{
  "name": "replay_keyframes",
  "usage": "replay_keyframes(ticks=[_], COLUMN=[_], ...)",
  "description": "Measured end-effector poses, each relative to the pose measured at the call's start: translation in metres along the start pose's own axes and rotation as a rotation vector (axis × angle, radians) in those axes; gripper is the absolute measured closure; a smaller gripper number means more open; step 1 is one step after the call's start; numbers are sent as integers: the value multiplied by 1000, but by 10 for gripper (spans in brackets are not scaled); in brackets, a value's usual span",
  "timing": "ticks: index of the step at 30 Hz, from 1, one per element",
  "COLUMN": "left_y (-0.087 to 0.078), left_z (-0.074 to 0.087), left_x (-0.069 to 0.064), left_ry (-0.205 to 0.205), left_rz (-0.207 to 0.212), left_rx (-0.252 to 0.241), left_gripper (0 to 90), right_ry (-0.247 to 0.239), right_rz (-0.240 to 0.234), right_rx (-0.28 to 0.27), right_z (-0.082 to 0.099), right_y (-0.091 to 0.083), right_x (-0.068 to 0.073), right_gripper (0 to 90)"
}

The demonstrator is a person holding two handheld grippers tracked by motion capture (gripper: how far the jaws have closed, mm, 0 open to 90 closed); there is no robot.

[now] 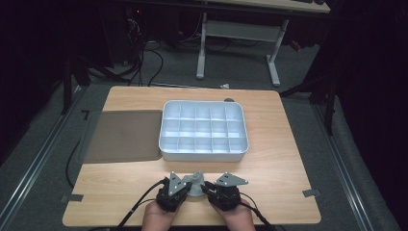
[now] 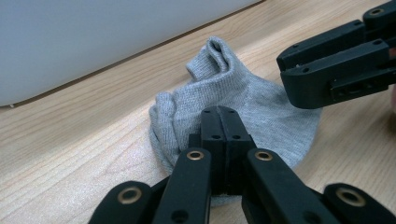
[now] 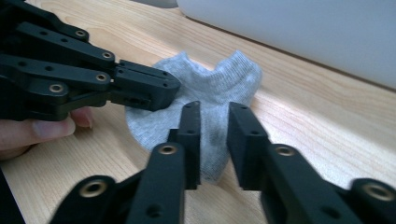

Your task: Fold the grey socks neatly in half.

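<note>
A small grey sock (image 1: 196, 184) lies crumpled on the wooden table near the front edge, between my two grippers. My left gripper (image 2: 219, 114) has its jaws pressed together with the tips down in the sock's (image 2: 243, 98) fabric, nipping it. My right gripper (image 3: 212, 112) stands open, its two jaws apart over the sock's (image 3: 210, 84) near edge, pads off the fabric. In the high view the left gripper (image 1: 183, 186) and the right gripper (image 1: 211, 188) point inward at the sock from either side. Hands hold both from below.
A white tray (image 1: 204, 152) divided into several compartments stands just behind the sock, mid-table. A dark flat mat (image 1: 122, 135) lies to its left. The table's front edge runs right behind the hands. A desk frame and cables stand on the floor beyond.
</note>
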State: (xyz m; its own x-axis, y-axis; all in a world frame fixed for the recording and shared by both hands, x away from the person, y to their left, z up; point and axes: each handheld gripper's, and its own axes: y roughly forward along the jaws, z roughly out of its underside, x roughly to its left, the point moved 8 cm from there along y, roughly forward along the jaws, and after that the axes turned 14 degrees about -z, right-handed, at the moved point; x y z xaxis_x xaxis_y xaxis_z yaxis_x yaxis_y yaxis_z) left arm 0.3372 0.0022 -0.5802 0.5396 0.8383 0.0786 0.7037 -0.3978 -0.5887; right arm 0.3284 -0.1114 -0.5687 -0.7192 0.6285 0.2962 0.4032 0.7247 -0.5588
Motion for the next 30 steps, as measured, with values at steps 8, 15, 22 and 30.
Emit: replay_keyframes(ticks=[8, 15, 22, 30], left_y=[0, 1, 1, 1], left_z=[0, 0, 0, 0], left_x=[0, 0, 0, -1], left_ry=[-1, -1, 7, 17], left_rz=[2, -3, -13, -15], left_rx=[1, 4, 4, 6], left_gripper=[900, 900, 900, 900], right_ry=[67, 89, 95, 41], right_rz=[4, -7, -35, -38], right_rx=[47, 45, 43, 29], right_z=[8, 10, 11, 9], right_y=[9, 12, 13, 9], right_x=[-4, -5, -2, 3], right_gripper=[584, 594, 696, 825])
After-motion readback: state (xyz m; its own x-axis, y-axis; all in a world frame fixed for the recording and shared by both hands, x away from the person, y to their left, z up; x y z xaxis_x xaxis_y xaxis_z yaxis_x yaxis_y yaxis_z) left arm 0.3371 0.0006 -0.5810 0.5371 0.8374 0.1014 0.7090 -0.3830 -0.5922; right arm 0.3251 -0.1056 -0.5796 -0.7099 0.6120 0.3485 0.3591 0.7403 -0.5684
